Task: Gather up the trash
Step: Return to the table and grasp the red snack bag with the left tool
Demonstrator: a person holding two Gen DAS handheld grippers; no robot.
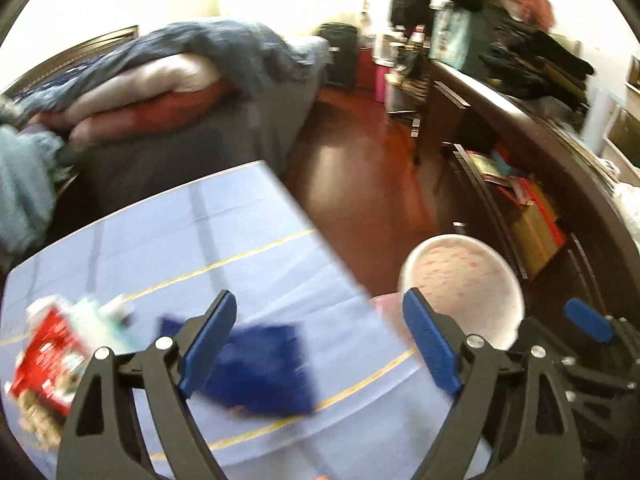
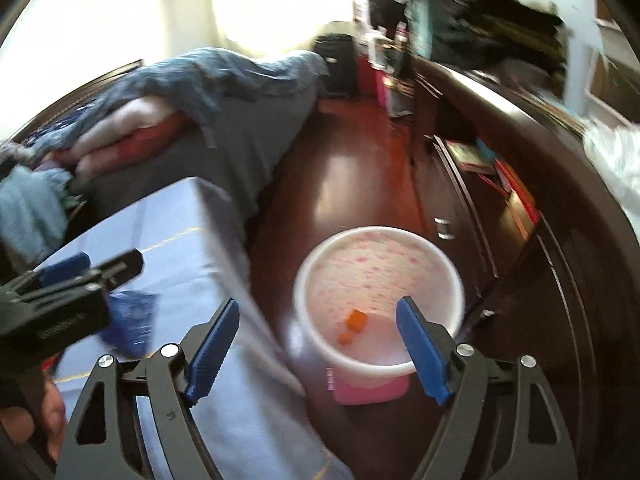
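Both tools stand wide with nothing between their blue pads. The left gripper [image 1: 318,344] hangs over the pale blue cloth-covered table [image 1: 248,216], above a crumpled dark blue wrapper [image 1: 260,368]; a red printed snack packet [image 1: 48,360] lies near the table's left edge (blurred). The right gripper [image 2: 318,350] hangs above the round white, pink-speckled bin [image 2: 378,240] on the dark wooden floor [image 2: 352,176], where 2 small orange scraps [image 2: 354,322] lie inside.

My round white bin [image 2: 378,292] is speckled pink inside; the pale blue tablecloth [image 1: 224,240] has thin yellow stripes; my tongs' pads [image 1: 210,336] are blue.
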